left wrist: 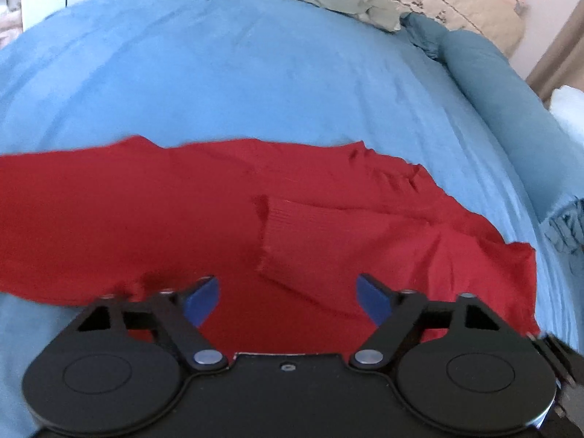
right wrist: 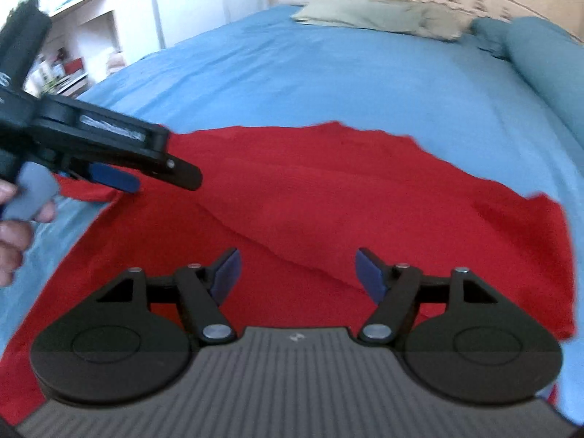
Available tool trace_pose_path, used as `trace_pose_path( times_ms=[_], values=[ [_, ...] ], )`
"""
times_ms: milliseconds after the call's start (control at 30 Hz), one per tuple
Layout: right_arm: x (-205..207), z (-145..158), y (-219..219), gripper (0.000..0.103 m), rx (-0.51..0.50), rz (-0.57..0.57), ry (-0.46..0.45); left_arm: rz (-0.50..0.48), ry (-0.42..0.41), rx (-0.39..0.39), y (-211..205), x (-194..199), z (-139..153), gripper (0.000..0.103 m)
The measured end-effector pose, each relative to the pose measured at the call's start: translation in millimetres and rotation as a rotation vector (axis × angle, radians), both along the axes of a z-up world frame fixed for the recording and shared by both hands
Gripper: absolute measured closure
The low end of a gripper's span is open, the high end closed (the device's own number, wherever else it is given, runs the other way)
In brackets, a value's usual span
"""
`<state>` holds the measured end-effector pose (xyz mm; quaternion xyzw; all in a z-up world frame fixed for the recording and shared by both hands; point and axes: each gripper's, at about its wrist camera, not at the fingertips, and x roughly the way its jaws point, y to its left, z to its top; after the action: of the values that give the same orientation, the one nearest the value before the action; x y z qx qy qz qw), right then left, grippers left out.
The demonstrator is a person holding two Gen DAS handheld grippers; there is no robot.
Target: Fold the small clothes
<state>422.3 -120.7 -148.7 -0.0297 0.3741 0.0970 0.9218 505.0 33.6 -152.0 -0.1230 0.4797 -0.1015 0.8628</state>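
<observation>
While both claws hover low, left gripper (left wrist: 288, 301) and right gripper (right wrist: 297, 273) gape wide, holding nothing; one red garment (left wrist: 255, 219) lies spread on the blue bedsheet (left wrist: 219, 84).

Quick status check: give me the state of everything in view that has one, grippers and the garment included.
left gripper: open, empty, over the garment
right gripper: open, empty, over the garment
red sweater: spread on the bed, a ribbed cuff folded in over the body, wrinkled
blue bedsheet: laid out flat, lightly creased
green pillow: lying at the bed's head, rumpled
</observation>
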Motion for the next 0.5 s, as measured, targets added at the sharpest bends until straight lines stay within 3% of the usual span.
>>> trace_pose_path(
  times_ms=[100, 233, 267, 300, 400, 500],
  values=[
    [-10.3, 0.7, -24.8, 0.017, 0.020, -0.067, 0.012, 0.030, 0.037, 0.000, -12.1, 7.8, -16.3, 0.045],
    [-18.1, -2.9, -47.4, 0.017, 0.046, -0.129, 0.024, 0.069, 0.032, 0.034, -24.6, 16.0, -25.0, 0.059],
    [-20.2, -3.9, -52.0, 0.017, 0.052, -0.141, 0.025, 0.066, 0.027, 0.041, -28.0, 17.9, -24.7, 0.074],
    [-20.9, -4.6, -55.8, 0.017, 0.057, -0.151, 0.026, 0.056, 0.029, 0.039, -31.5, 20.9, -25.0, 0.097],
    [-22.9, -7.0, -63.8, 0.017, 0.061, -0.171, 0.028, 0.049, 0.022, 0.019, -33.9, 25.3, -21.4, 0.099],
    [-22.7, -5.6, -68.8, 0.017, 0.060, -0.184, 0.028, 0.063, -0.044, 0.032, -28.5, 21.0, 0.1, 0.099]
  ],
)
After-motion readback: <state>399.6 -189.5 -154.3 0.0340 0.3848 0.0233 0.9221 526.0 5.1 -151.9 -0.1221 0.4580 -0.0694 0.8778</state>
